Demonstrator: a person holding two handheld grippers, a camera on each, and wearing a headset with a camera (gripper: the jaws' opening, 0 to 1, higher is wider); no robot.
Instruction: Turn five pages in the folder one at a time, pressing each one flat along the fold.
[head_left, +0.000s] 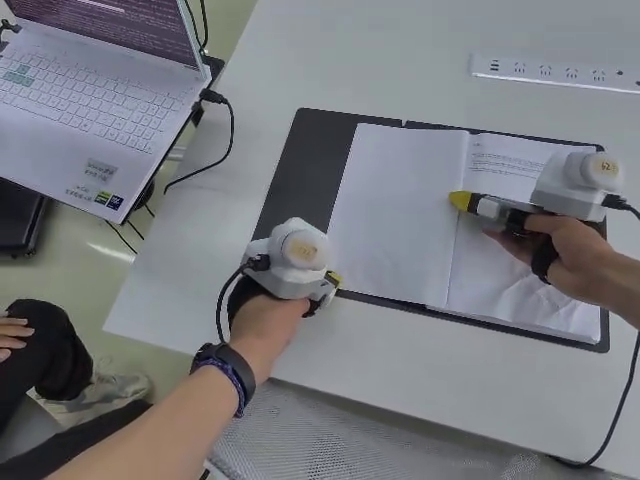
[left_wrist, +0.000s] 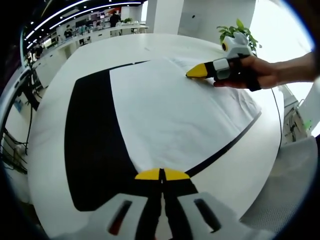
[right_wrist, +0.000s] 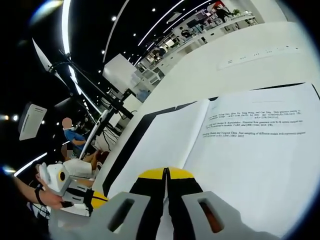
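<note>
Closed right tool (head_left: 461, 201) — on folder (head_left: 300, 170) fold

Folder (head_left: 305, 170) showing a matt black cover, white paper pages (head_left: 395, 210) inside the folder lying smooth, printed page (head_left: 500, 285) wrinkling along its near edge, table (head_left: 400, 50) under the folder appearing smooth, matt white.

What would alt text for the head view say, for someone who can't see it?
The right gripper lays its shut yellow tips on the fold of an open black folder of white pages on a white table, while the left gripper, also shut, sits at the folder's near edge. A laptop stands at upper left.
</note>
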